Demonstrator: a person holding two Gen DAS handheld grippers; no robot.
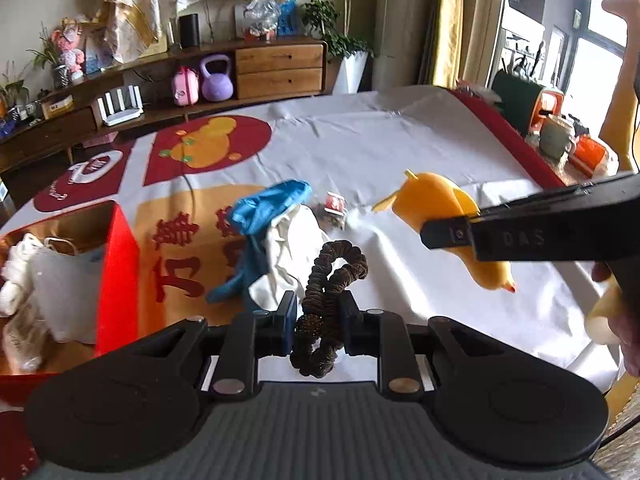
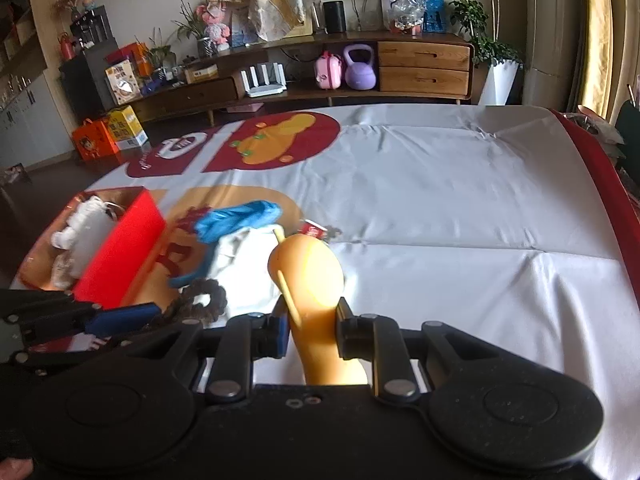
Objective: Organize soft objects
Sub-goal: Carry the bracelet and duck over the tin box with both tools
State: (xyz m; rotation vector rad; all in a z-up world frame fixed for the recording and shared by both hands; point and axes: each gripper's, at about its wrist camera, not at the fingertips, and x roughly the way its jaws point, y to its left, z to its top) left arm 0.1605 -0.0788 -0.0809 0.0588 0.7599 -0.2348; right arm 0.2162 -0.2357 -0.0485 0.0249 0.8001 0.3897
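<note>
My left gripper [image 1: 318,312] is shut on a dark brown scrunchie [image 1: 334,270], whose loops stick up and hang down between the pads, lifted off the cloth. My right gripper [image 2: 312,322] is shut on a yellow rubber chicken toy [image 2: 308,272]; in the left wrist view that toy [image 1: 436,204] hangs from the right gripper's fingers [image 1: 448,234] above the table. A blue and white soft toy [image 1: 276,236] lies on the cloth beyond the scrunchie, also seen as the blue and white toy [image 2: 240,236] in the right wrist view. In that view the scrunchie [image 2: 202,298] shows at lower left.
A red box [image 2: 120,252] holding white soft things [image 2: 86,220] stands at the table's left; the same box [image 1: 116,276] shows in the left wrist view. A small red and white item [image 1: 334,202] lies mid-table. Cups and orange containers [image 1: 560,136] sit beyond the right edge.
</note>
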